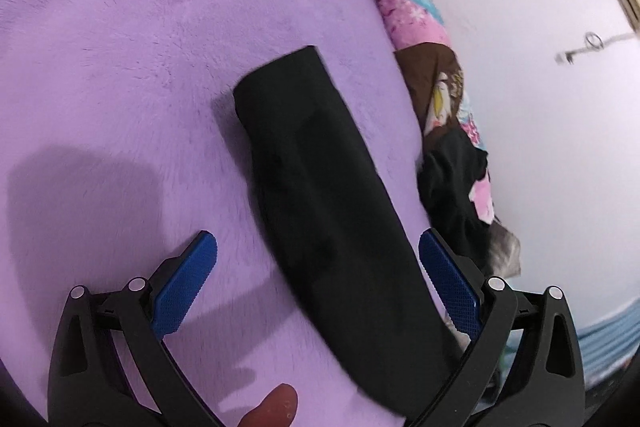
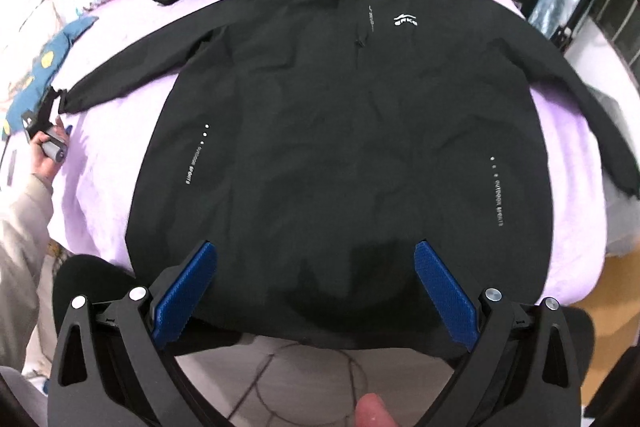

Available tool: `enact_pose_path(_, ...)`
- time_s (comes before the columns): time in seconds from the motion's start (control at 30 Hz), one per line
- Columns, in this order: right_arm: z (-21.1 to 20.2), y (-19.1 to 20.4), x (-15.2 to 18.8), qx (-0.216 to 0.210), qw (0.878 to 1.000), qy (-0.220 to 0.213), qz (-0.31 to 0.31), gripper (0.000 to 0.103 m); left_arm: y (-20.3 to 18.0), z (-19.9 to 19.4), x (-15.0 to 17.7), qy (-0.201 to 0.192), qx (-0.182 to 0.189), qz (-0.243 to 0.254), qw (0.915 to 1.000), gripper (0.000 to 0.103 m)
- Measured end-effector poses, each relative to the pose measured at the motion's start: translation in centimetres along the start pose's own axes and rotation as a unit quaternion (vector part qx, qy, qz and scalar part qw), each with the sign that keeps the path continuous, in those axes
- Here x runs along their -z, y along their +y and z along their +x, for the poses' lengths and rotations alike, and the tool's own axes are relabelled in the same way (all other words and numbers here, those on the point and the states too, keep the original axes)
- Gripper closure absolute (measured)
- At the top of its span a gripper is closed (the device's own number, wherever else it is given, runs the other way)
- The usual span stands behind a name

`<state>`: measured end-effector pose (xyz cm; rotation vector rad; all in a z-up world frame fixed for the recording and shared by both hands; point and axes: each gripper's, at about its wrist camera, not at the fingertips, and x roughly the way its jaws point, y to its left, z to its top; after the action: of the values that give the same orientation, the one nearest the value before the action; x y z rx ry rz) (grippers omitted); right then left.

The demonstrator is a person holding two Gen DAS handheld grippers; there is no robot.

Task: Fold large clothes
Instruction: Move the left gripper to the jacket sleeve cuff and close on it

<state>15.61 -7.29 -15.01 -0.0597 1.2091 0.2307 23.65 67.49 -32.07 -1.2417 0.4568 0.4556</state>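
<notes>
Two views, taken in turn. On the left wrist view, your left gripper hovered with its jaws spread wide over a black sleeve lying on the purple blanket. On the right wrist view, your right gripper also had spread jaws, above the hem of the black jacket laid flat, front up, sleeves out, on the bed.
</notes>
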Motion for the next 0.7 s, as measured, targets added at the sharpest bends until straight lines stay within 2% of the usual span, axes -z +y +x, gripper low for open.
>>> enact_pose_path(0.13, 0.9, -0.1, 0.1, 0.016, 1.000, 0.012, 0.000, 0.006, -1.0, 0.9, -1.5, -0.013, -0.012, 0.034, 0.9993, 0.006)
enact_pose_path(0.27, 1.5, -0.3, 0.0, 0.012, 1.000, 0.018, 0.006, 0.006, -1.4, 2.1, -2.1, -0.010, -0.011, 0.029, 0.9995, 0.007)
enact_pose_path(0.33, 1.5, -0.2, 0.1, 0.012, 1.000, 0.013, 0.000, 0.006, -1.5, 2.5, -2.2, -0.011, -0.015, 0.032, 0.9993, 0.014)
enact_pose_path(0.37, 1.4, -0.1, 0.1, 0.013, 1.000, 0.010, -0.005, 0.006, -1.5, 2.6, -2.3, -0.010, -0.016, 0.031, 0.9994, 0.034)
enact_pose_path(0.4, 1.3, -0.1, 0.2, 0.013, 1.000, 0.008, -0.008, 0.006, -1.3, 2.6, -2.2, -0.007, -0.015, 0.022, 0.9996, 0.042)
enact_pose_path(0.47, 1.1, -0.2, 0.2, 0.010, 1.000, 0.004, -0.008, 0.006, -1.1, 2.3, -2.0, -0.014, -0.014, 0.010, 0.9998, 0.054)
enact_pose_path(0.5, 1.0, -0.4, 0.3, 0.008, 1.000, 0.002, -0.007, 0.006, -1.3, 2.3, -1.9, -0.014, -0.017, 0.014, 0.9997, 0.062)
enact_pose_path(0.53, 0.9, -0.5, 0.3, 0.006, 1.000, 0.001, -0.005, 0.006, -1.6, 2.2, -1.7, -0.016, -0.026, 0.022, 0.9993, 0.066)
enact_pose_path(0.6, 0.6, -0.9, 0.5, 0.000, 1.000, 0.000, 0.000, 0.006, -1.9, 1.8, -1.5, -0.019, -0.034, 0.022, 0.9990, 0.083)
enact_pose_path(0.7, 0.3, -1.5, 0.8, -0.013, 1.000, 0.001, 0.009, 0.006, -3.2, 0.9, -1.2, -0.019, -0.034, 0.031, 0.9988, 0.095)
